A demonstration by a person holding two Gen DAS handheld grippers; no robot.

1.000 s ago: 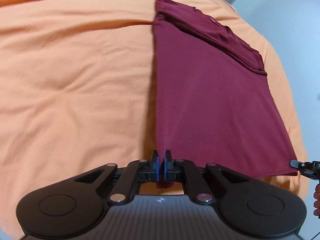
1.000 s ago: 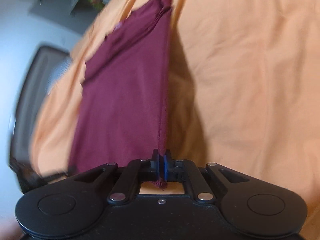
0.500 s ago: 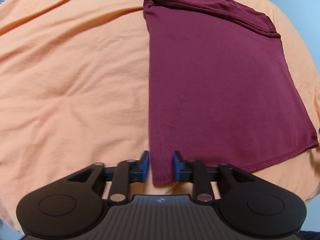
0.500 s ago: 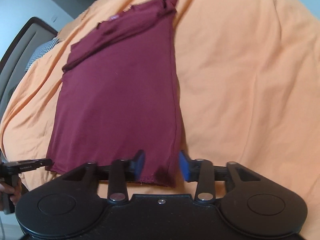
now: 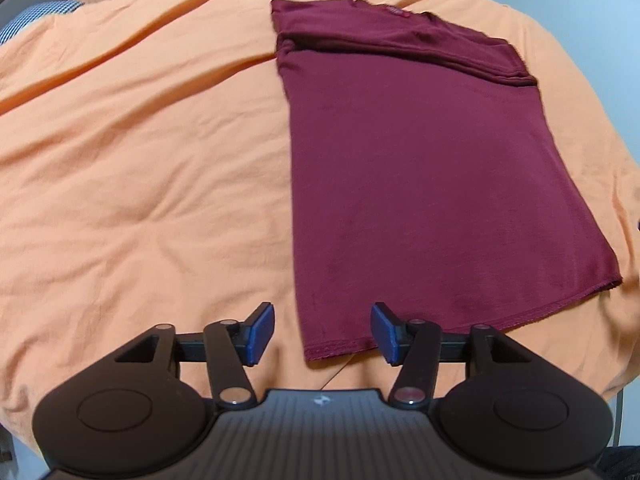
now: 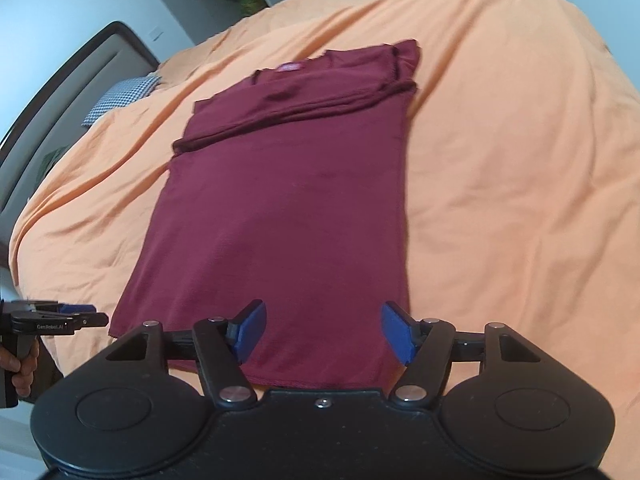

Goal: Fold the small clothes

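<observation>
Both jaws have gone from clamped on the hem a second ago to fully spread, and the shirt has dropped flat. Your left hand-held gripper is wide open, holding nothing; its blue pads straddle the near left corner of the maroon T-shirt without touching it. Your right hand-held gripper is equally wide open and empty, poised over the near hem toward the right corner. From the right wrist view, your left hand is on the left unit's grip at the frame edge.

Shirt lies flat on the bed's orange sheet, folded into a long narrow rectangle, sleeves tucked in as a layered band at the far collar end. Fabric is thin matte knit with a stitched hem. Sheet is soft and creased.
</observation>
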